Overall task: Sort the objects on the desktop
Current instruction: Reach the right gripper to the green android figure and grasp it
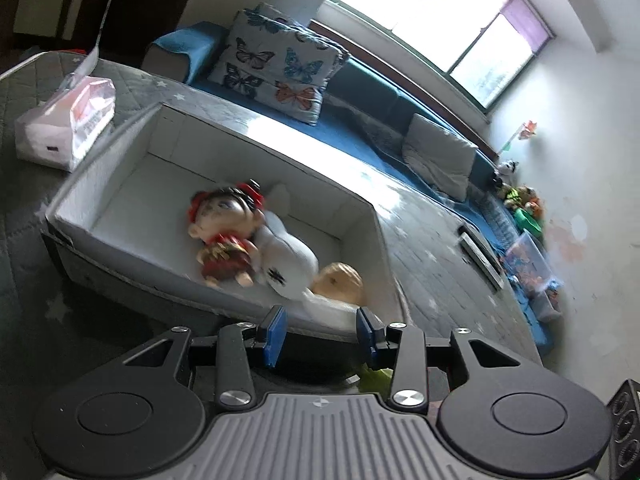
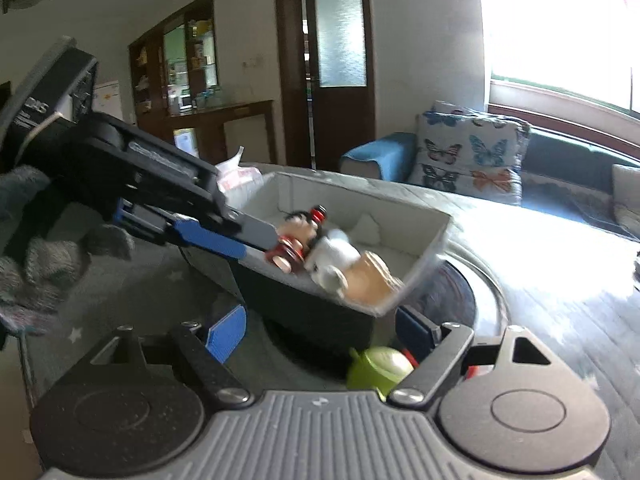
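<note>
Bearing unreadable red print, tissue pack point(image 1: 66, 120) sits beside box point(image 1: 120, 148).

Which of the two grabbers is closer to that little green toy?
The right. The green toy sits just below the right gripper, by one open finger. The left gripper reaches toward the white box, farther off.

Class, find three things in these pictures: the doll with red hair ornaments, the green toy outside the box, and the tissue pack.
doll point(image 1: 224, 216), left wrist view, on its face.
green toy point(image 2: 380, 366), right wrist view, on its rounded top.
tissue pack point(image 1: 68, 124), left wrist view, on its plastic wrapper.
</note>
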`<state>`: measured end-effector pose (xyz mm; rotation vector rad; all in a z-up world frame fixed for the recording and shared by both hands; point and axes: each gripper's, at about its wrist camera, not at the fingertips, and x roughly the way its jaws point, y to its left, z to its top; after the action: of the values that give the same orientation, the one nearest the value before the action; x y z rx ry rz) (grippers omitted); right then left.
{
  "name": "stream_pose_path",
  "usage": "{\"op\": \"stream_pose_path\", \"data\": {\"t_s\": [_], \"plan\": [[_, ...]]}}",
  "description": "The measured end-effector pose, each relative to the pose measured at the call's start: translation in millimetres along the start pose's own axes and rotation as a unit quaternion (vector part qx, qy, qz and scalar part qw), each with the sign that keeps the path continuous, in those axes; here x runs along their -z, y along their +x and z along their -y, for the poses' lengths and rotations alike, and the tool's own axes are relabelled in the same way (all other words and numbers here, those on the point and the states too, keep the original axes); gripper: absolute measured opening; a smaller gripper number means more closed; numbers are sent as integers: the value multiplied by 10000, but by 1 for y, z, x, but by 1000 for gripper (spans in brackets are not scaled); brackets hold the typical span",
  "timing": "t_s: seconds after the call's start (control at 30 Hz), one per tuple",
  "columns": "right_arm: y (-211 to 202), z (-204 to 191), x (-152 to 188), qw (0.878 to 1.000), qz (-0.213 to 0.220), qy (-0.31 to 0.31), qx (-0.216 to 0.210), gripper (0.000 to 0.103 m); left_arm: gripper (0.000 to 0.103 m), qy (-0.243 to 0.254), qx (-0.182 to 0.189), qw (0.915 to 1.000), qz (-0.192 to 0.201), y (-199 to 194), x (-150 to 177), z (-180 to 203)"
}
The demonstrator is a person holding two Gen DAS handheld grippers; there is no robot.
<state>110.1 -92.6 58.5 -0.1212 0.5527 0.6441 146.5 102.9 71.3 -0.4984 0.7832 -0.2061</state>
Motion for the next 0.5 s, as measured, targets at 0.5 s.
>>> {"op": "stream_pose_path", "data": {"t_s": [0.5], "plan": [[-2, 28, 39, 9977, -189, 599, 259, 83, 41, 95, 355, 9982, -466, 34, 45, 32]]}}
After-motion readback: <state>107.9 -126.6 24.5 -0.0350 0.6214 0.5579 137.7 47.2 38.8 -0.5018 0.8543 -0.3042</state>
